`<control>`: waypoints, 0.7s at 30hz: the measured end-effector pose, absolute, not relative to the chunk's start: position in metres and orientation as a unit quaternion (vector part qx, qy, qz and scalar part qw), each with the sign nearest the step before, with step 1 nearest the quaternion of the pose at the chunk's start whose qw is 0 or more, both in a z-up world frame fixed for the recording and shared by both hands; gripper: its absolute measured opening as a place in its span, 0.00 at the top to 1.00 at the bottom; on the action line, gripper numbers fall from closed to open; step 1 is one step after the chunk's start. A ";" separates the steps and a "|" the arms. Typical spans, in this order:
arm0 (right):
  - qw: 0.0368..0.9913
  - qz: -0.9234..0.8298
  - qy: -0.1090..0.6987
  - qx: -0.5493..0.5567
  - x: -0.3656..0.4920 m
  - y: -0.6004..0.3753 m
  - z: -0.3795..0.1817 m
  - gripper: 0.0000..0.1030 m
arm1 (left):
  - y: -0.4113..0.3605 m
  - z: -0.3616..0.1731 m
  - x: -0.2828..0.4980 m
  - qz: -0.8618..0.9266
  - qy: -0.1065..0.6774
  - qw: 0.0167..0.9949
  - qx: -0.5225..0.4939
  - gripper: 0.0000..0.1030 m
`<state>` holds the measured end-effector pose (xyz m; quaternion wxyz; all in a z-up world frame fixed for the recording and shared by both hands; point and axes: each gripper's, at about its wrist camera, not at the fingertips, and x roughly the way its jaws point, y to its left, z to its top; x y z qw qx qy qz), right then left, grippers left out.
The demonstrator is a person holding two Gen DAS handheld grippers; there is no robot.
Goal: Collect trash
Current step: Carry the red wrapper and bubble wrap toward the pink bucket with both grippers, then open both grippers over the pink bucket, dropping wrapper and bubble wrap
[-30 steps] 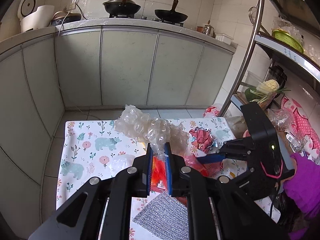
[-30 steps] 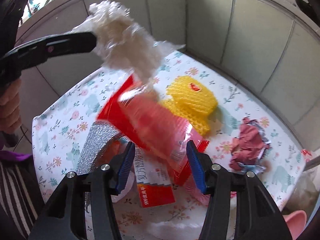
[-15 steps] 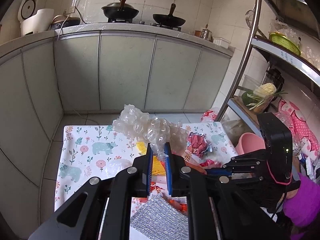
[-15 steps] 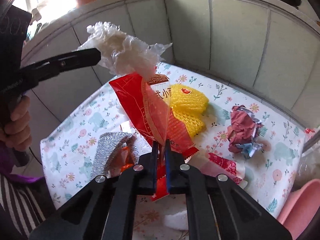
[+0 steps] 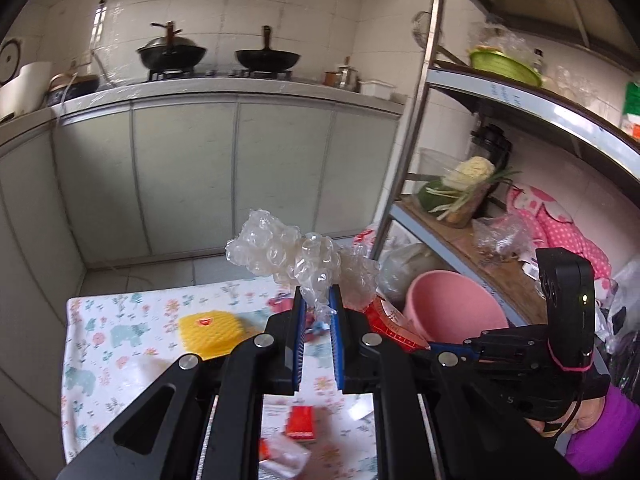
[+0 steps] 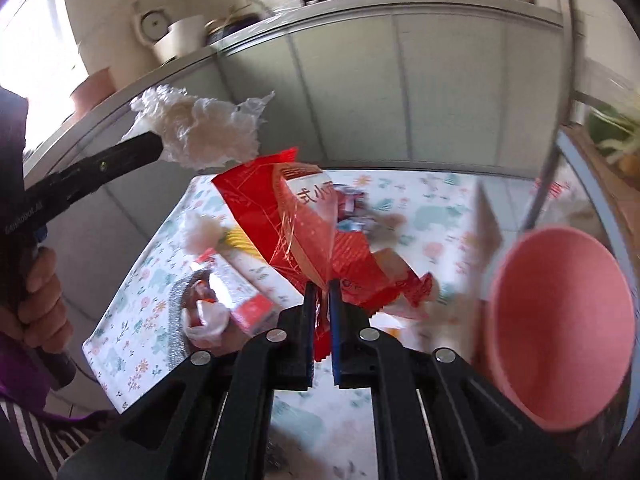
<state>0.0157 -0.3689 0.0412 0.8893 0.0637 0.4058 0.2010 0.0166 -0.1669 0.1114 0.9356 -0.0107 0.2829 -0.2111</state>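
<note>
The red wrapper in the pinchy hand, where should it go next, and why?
Probably over the pink bin and then let go. The right gripper is shut on the red wrapper, held up off the table, and the bin's open mouth sits just to its right. The left gripper holds bubble wrap too, so that could follow.

Floral-cloth table (image 5: 120,368) w/ yellow mesh sponge (image 5: 212,330), red-white box (image 5: 301,422), silver pad (image 6: 178,316).

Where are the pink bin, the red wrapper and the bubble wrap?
pink bin (image 6: 560,364): right wrist view, inner wall.
red wrapper (image 6: 280,216): right wrist view, upper middle of the sheet.
bubble wrap (image 5: 288,256): left wrist view, middle of the clump.
</note>
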 end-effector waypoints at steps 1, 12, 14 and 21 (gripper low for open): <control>0.891 0.192 0.404 0.073 0.013 -0.378 0.042 0.93 | -0.178 0.112 0.016 -0.220 0.281 0.934 -0.007 0.90; 0.878 0.169 0.390 0.220 -0.001 -0.454 0.026 0.93 | -0.261 0.106 0.024 -0.270 0.283 0.920 0.014 0.90; 0.871 0.173 0.386 0.251 -0.002 -0.466 0.022 0.93 | -0.270 0.105 0.028 -0.274 0.286 0.918 0.016 0.90; 0.872 0.140 0.377 0.278 -0.004 -0.490 0.014 0.94 | -0.290 0.100 0.037 -0.286 0.292 0.912 0.022 0.90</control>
